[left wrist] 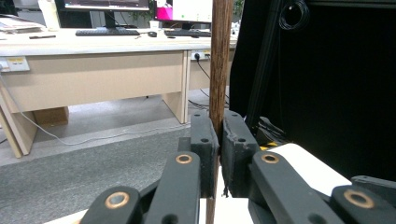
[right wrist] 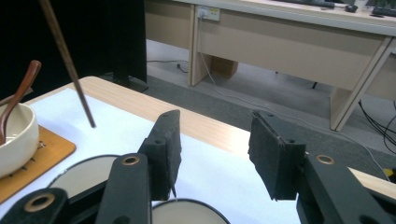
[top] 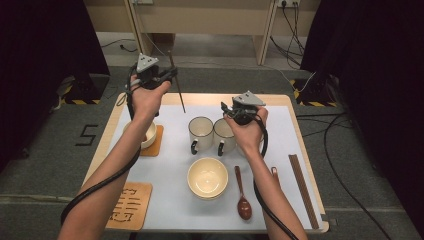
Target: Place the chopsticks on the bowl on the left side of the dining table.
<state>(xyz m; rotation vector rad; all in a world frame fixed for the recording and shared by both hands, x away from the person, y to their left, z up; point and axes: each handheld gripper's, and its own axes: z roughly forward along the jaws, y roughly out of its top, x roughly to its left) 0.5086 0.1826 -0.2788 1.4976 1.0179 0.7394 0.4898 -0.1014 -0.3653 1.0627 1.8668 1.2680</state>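
My left gripper point(top: 169, 75) is raised over the table's far left edge, shut on a dark wooden chopstick point(top: 178, 89) that hangs tip down above the white mat. In the left gripper view the chopstick point(left wrist: 219, 65) stands upright, pinched between the pads of that gripper point(left wrist: 219, 140). My right gripper point(top: 234, 111) hovers over the right of two cream mugs point(top: 225, 136), beside the left mug point(top: 200, 131). In the right gripper view its jaws point(right wrist: 212, 154) stand apart with nothing between them, and the mug rims point(right wrist: 84, 179) lie just below.
A bowl point(top: 148, 137) with a wooden spoon point(right wrist: 21, 93) sits on an orange coaster point(top: 158, 145) at the left. A cream bowl point(top: 207, 177), a brown spoon point(top: 243, 197) and a long brown stick point(top: 302, 190) lie nearer. A carved coaster point(top: 131, 205) is at the front left.
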